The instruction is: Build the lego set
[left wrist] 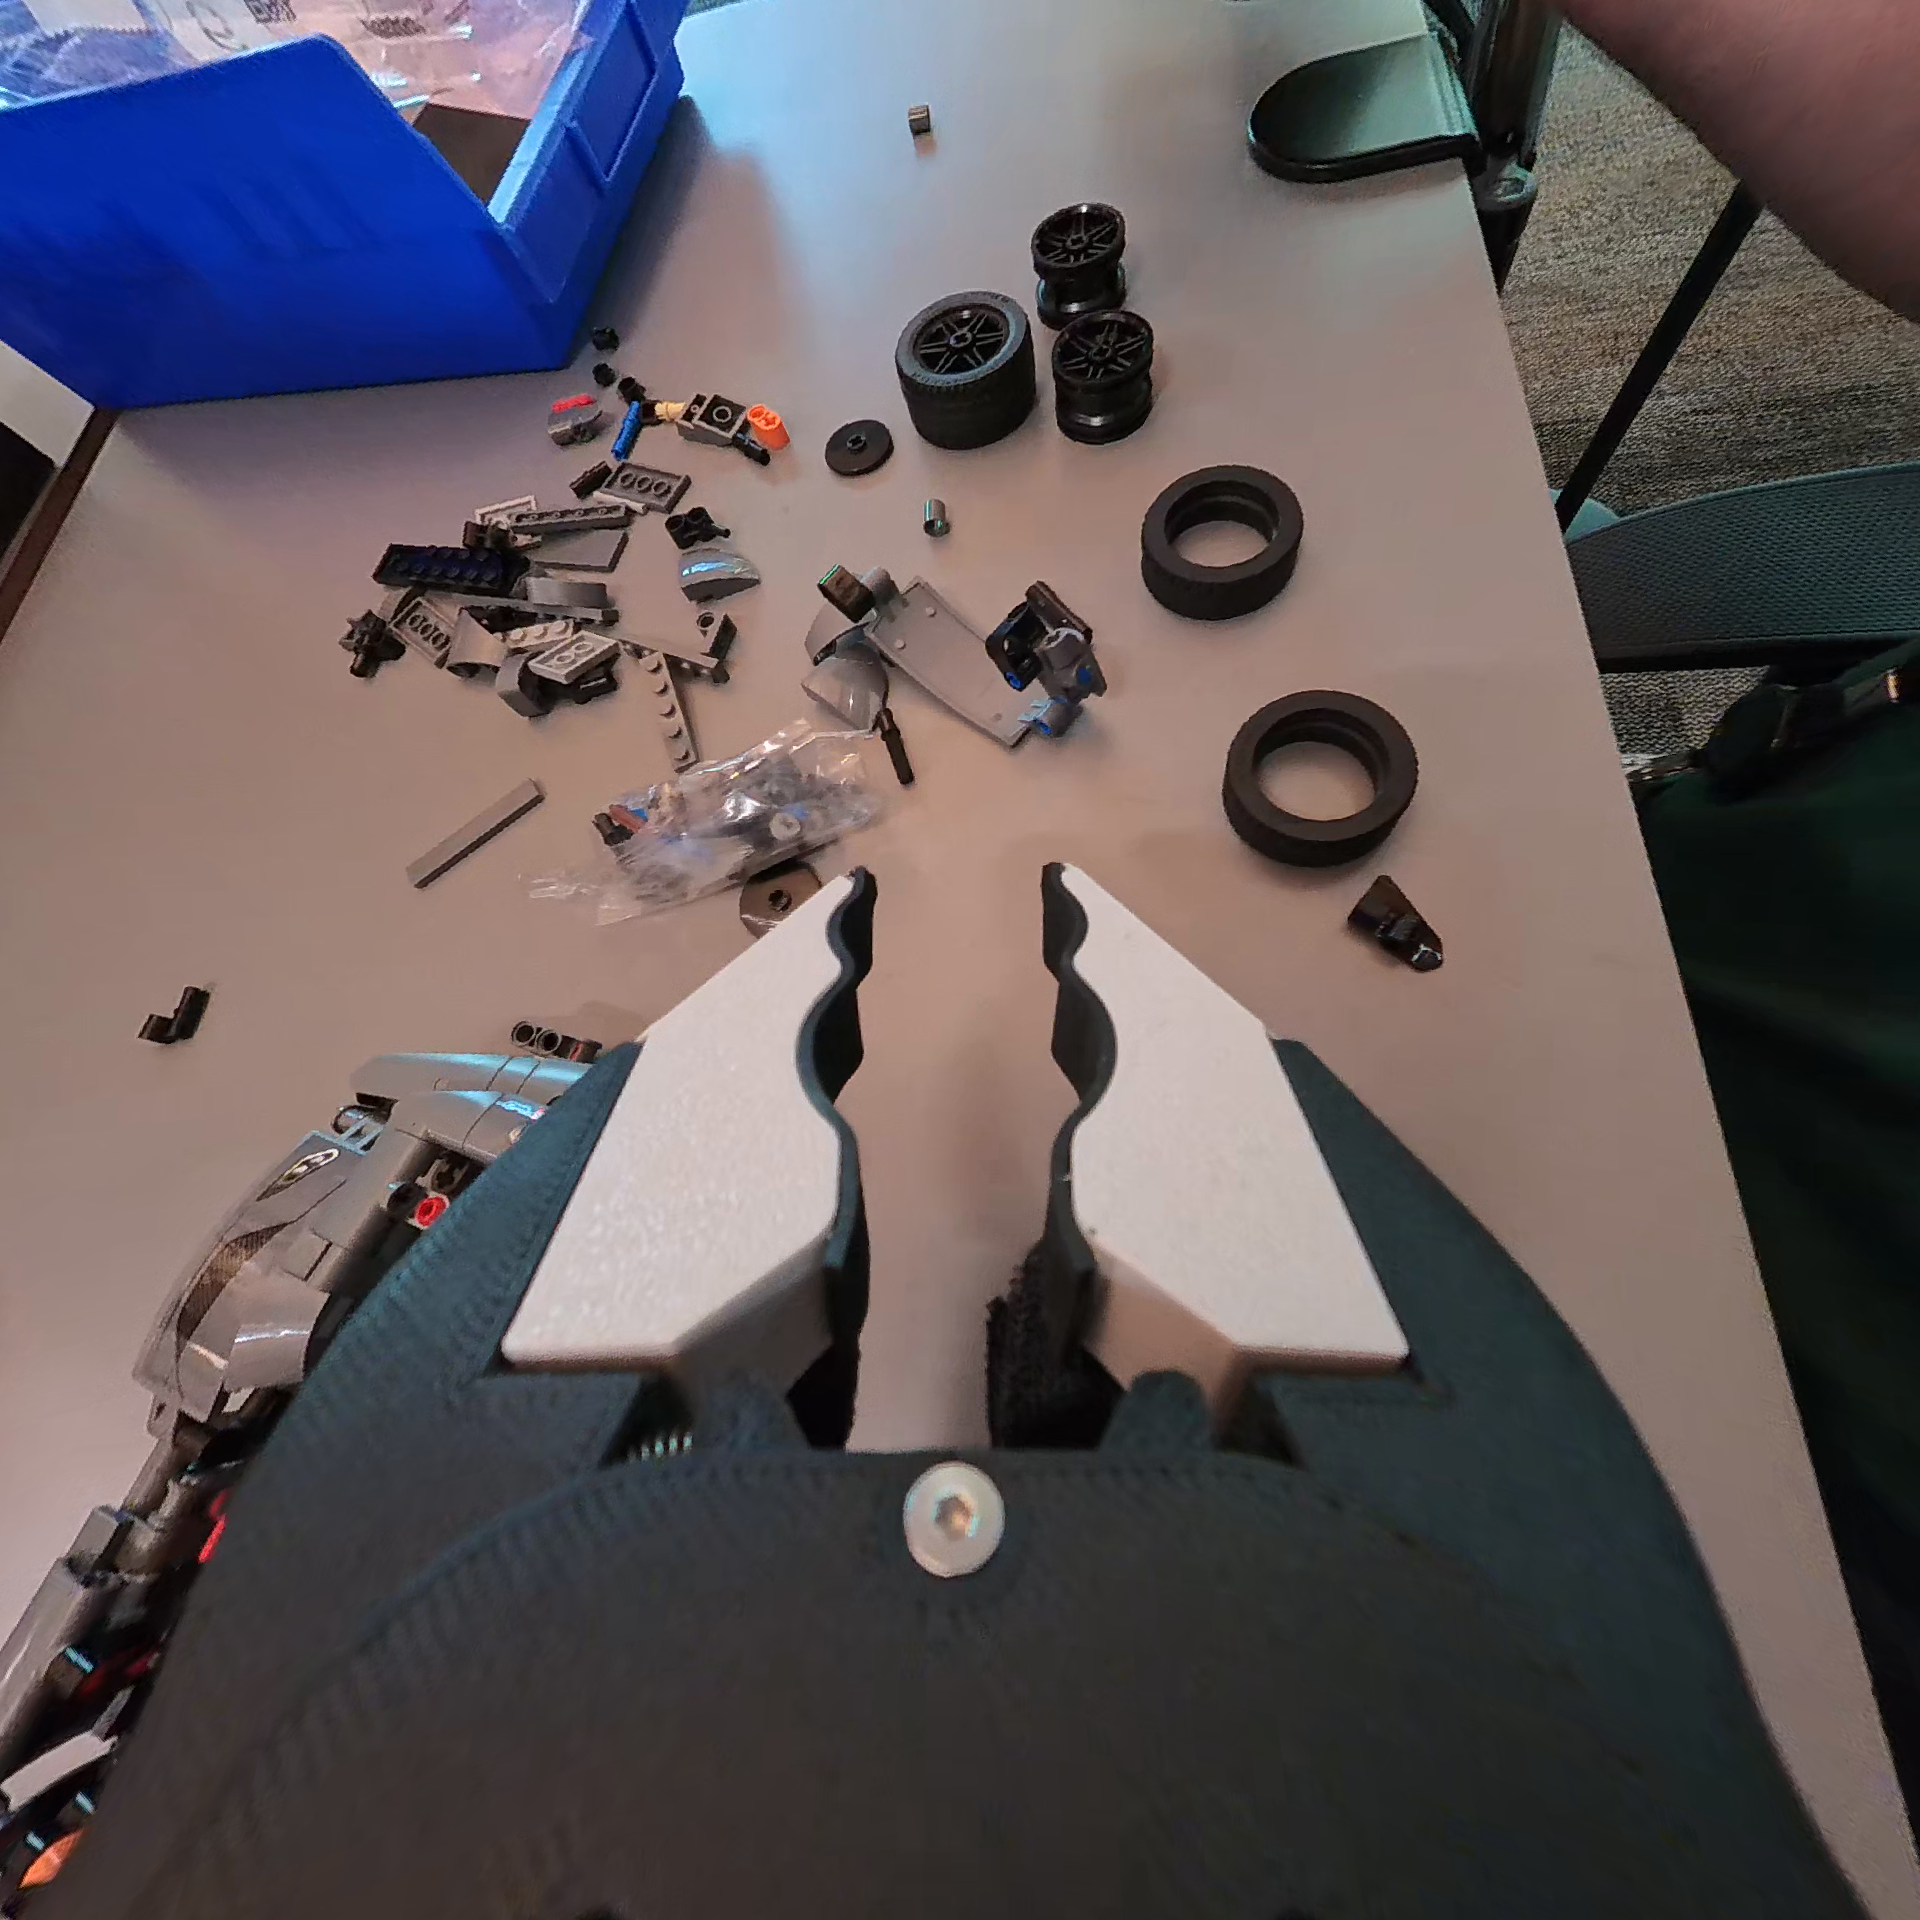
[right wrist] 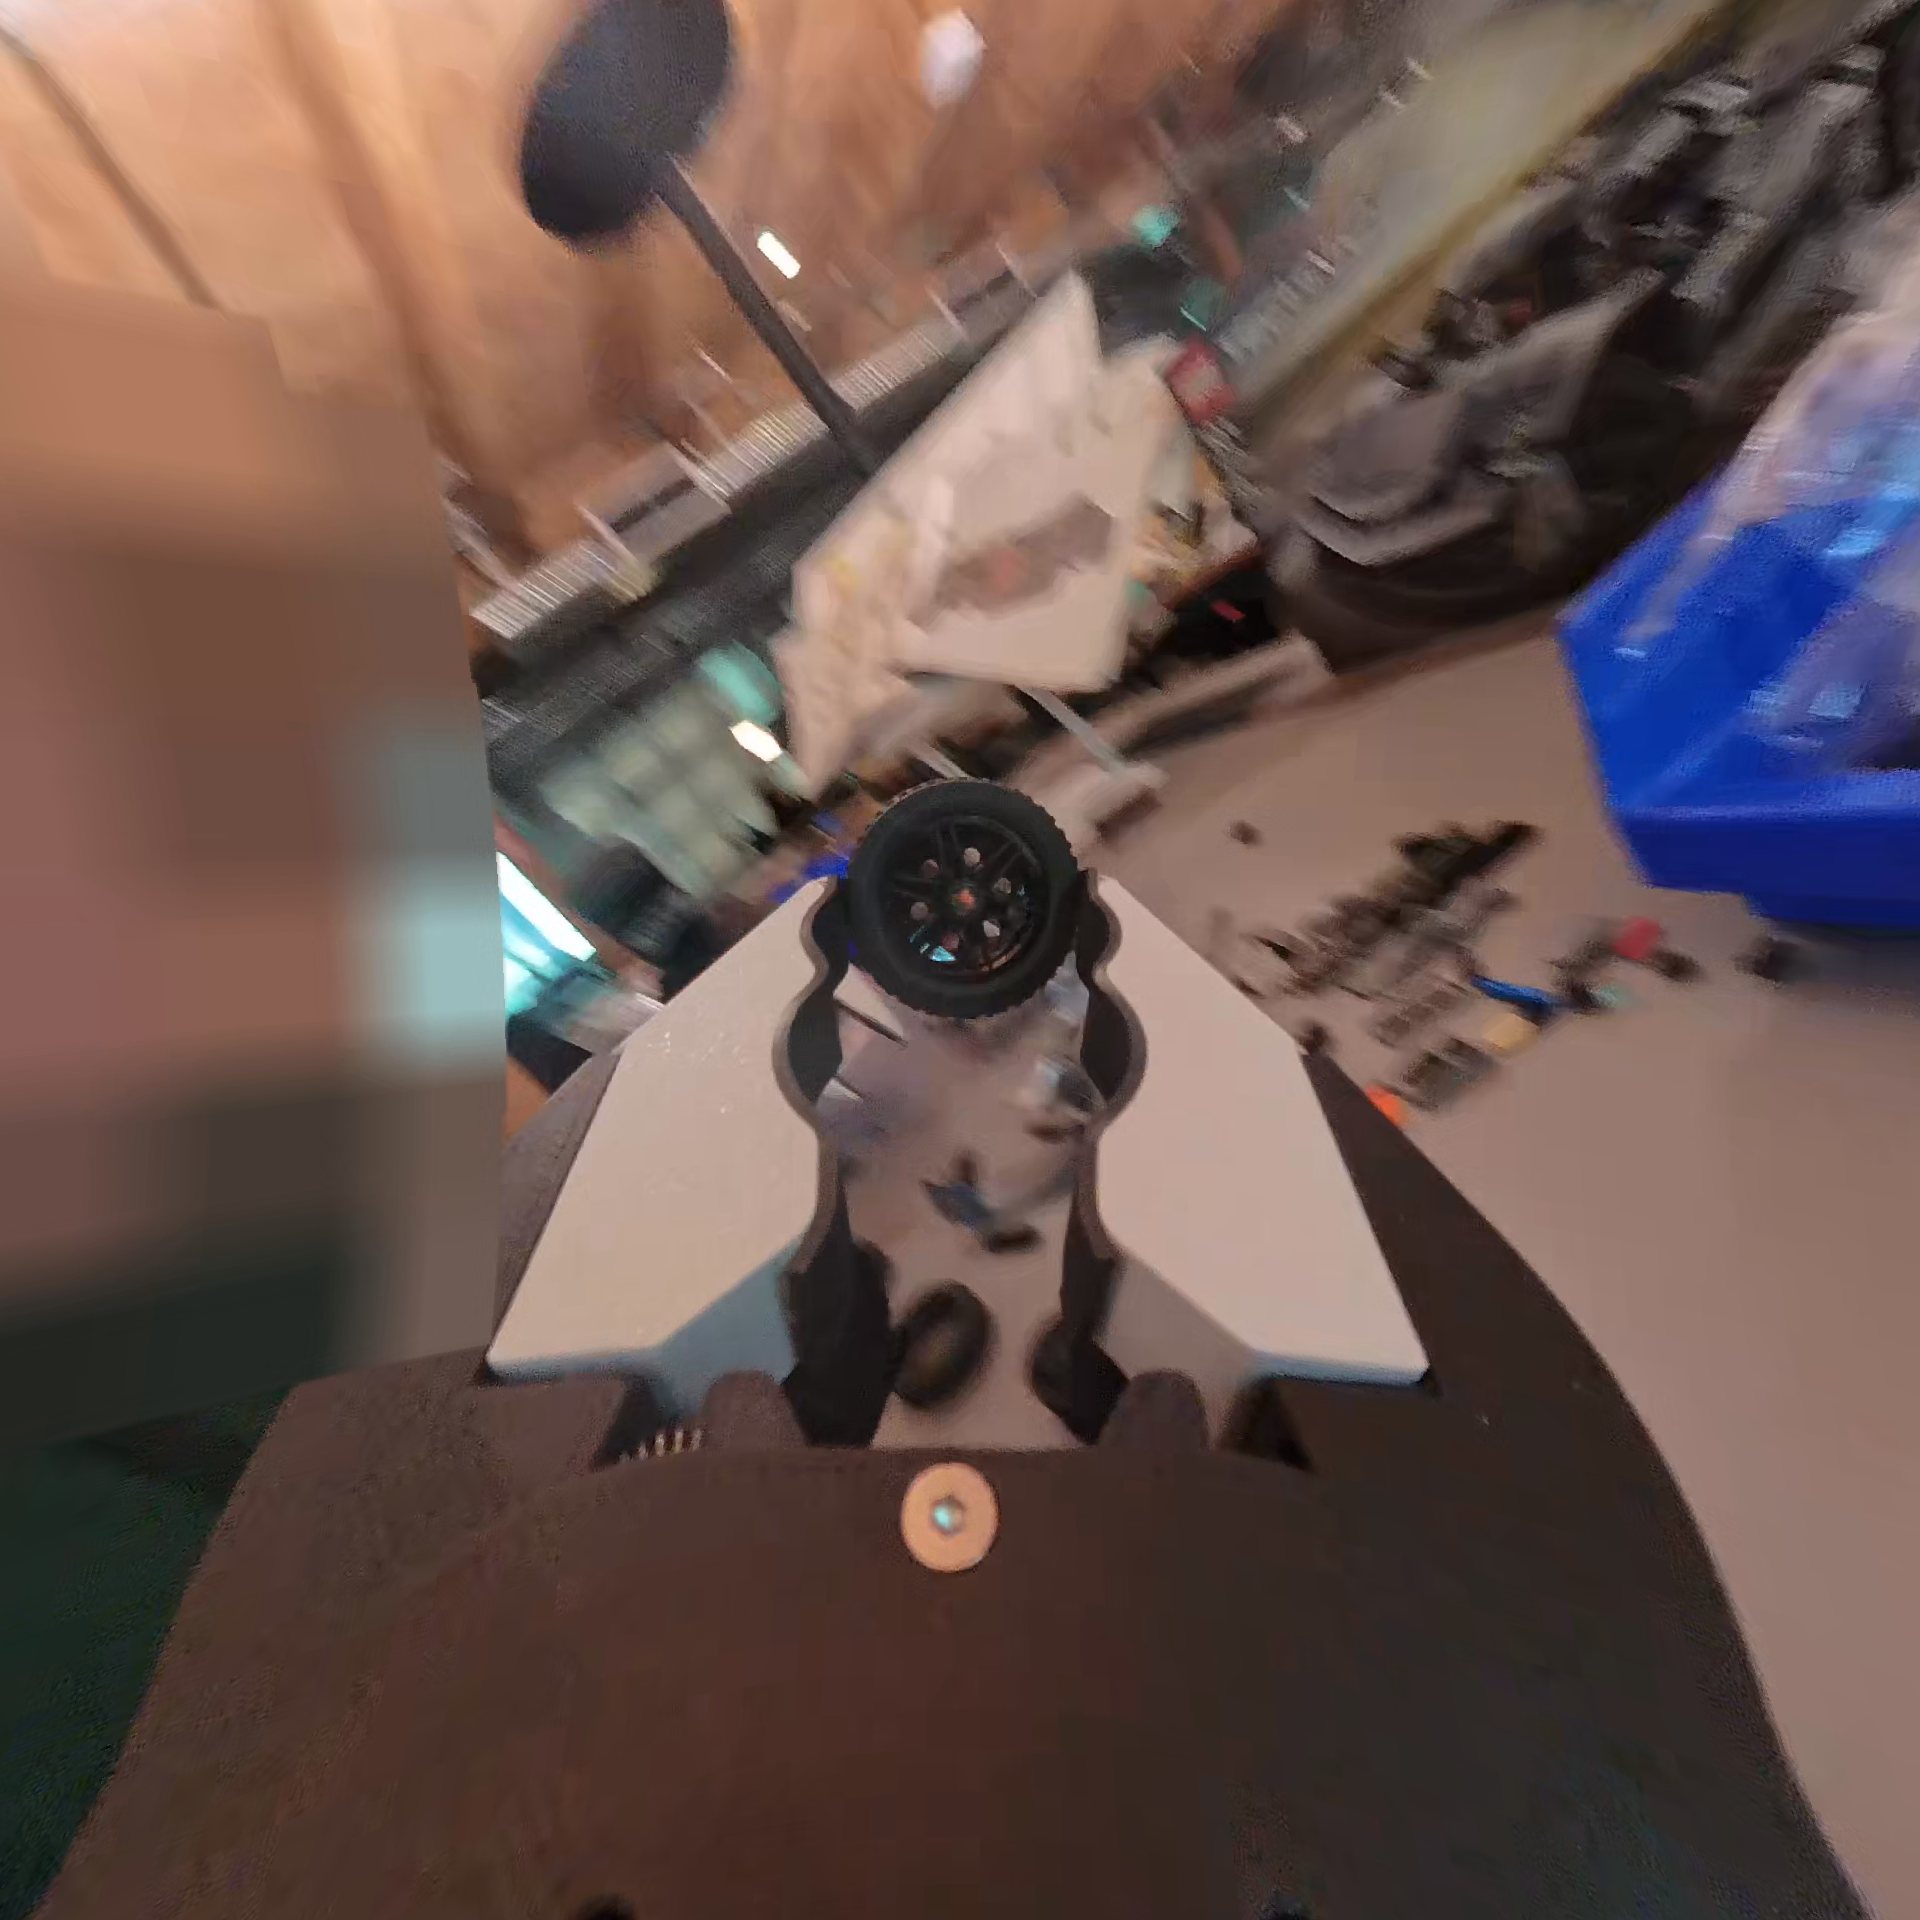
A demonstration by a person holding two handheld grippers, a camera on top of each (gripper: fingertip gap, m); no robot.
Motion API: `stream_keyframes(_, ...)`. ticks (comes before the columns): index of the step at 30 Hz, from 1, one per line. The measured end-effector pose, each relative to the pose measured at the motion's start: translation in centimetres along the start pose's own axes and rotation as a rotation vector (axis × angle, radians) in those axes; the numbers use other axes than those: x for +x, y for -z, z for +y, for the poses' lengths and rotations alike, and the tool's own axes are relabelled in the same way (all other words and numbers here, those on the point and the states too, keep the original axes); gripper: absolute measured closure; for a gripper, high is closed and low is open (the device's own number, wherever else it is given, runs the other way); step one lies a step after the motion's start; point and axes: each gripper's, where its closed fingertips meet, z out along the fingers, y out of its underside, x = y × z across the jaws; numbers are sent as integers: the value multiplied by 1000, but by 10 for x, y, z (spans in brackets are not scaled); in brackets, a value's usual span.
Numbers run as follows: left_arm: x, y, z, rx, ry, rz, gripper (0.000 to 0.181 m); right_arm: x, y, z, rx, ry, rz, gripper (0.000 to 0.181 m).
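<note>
My left gripper (left wrist: pixel 958 883) is open and empty, low over the grey table (left wrist: pixel 1039 260). Ahead of it lie a clear bag of small parts (left wrist: pixel 727 821), a pile of grey and black pieces (left wrist: pixel 540 613), a grey sub-assembly (left wrist: pixel 945 655), two loose black tyres (left wrist: pixel 1221 540) (left wrist: pixel 1320 777), one assembled wheel (left wrist: pixel 966 369) and two bare black rims (left wrist: pixel 1101 376). The partly built grey car (left wrist: pixel 270 1299) sits at the lower left beside the gripper. My right gripper (right wrist: pixel 961 914) is shut on an assembled black wheel (right wrist: pixel 961 902), held above the table; that view is blurred.
A blue bin (left wrist: pixel 312 197) stands at the far left; it also shows at the right of the right wrist view (right wrist: pixel 1766 727). A white instruction booklet (right wrist: pixel 987 520) stands behind. The table's right edge (left wrist: pixel 1621 935) borders chairs and a person's dark green clothing. The tips of one gripper are about 25 centimeters away from the tips of the other.
</note>
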Motion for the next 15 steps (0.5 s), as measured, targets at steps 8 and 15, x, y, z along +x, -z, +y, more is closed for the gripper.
stream_keyframes(8,-9,0,3,-6,16,-25,151,93,19,54,-744,455,685,138)
stream_keyframes(15,-20,7,2,-9,9,-79,151,129,35,93,-1043,461,796,135)
